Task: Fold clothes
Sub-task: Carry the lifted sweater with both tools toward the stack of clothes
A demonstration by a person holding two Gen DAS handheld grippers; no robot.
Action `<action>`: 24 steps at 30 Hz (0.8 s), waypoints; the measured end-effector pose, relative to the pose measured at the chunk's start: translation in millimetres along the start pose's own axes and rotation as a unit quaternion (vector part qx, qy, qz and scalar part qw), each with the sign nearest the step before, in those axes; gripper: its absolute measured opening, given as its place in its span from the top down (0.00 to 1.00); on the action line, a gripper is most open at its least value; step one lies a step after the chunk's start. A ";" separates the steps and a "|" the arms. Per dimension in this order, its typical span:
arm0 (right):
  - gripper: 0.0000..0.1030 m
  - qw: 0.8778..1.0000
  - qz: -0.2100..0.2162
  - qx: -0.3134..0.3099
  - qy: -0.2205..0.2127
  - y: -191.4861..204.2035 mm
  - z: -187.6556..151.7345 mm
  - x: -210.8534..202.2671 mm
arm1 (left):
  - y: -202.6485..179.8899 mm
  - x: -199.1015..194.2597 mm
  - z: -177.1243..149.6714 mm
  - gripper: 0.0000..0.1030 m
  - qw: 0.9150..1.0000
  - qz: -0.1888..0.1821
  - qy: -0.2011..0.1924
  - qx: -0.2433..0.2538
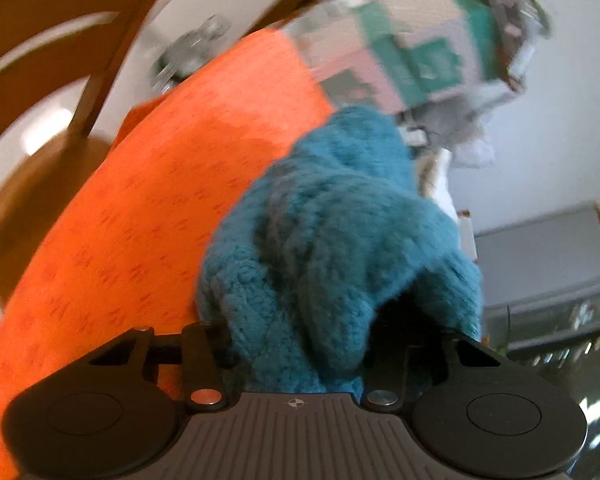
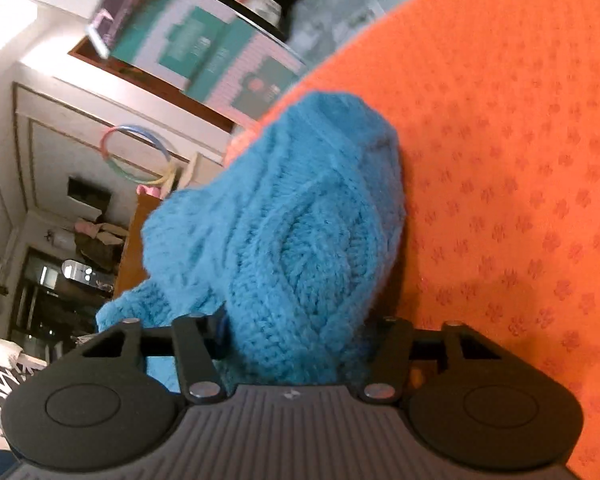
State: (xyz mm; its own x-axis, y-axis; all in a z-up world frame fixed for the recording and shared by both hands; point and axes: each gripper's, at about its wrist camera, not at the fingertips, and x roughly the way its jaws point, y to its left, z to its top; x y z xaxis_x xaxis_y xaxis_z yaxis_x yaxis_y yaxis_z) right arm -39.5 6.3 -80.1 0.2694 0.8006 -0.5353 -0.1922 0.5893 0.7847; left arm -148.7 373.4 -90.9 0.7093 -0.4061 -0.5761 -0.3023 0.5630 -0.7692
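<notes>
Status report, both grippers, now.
Left gripper shut on blue knit garment. Right gripper shut on it too. Garment bunched over orange cloth. Nothing obstructing.

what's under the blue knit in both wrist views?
An orange patterned cloth lies beneath the blue knit garment, in the left view too. Both the left gripper and right gripper are buried in bunched knit, so the fingertips and whatever the cloth covers are hidden.

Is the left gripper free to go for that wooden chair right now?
Probably not: the left gripper looks shut on the blue knit garment, which fills its jaws. The wooden chair stands beyond the orange tablecloth.
</notes>
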 end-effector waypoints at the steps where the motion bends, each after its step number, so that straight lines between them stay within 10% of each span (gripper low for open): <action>1: 0.45 1.000 0.000 -0.005 -0.006 4.4 0.6 -5.5 | -11.8 -2.1 0.1 0.52 1.000 -0.002 -0.004 0.023; 7: 0.47 0.998 0.013 -0.016 -0.052 11.6 18.5 -51.5 | -75.0 -2.4 -1.8 0.54 0.993 -0.014 -0.014 0.119; 24: 0.47 0.994 0.006 -0.046 -0.100 -88.1 178.3 -216.9 | -259.8 143.9 -58.4 0.54 0.989 -0.058 -0.030 0.130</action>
State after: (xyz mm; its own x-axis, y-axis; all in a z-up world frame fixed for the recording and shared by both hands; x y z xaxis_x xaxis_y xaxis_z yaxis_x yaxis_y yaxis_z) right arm 87.2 -238.6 22.6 0.4479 0.7750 -0.4459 -0.2795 0.5951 0.7535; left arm -5.3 126.6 9.8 0.7681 -0.4402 -0.4651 -0.0478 0.6848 -0.7272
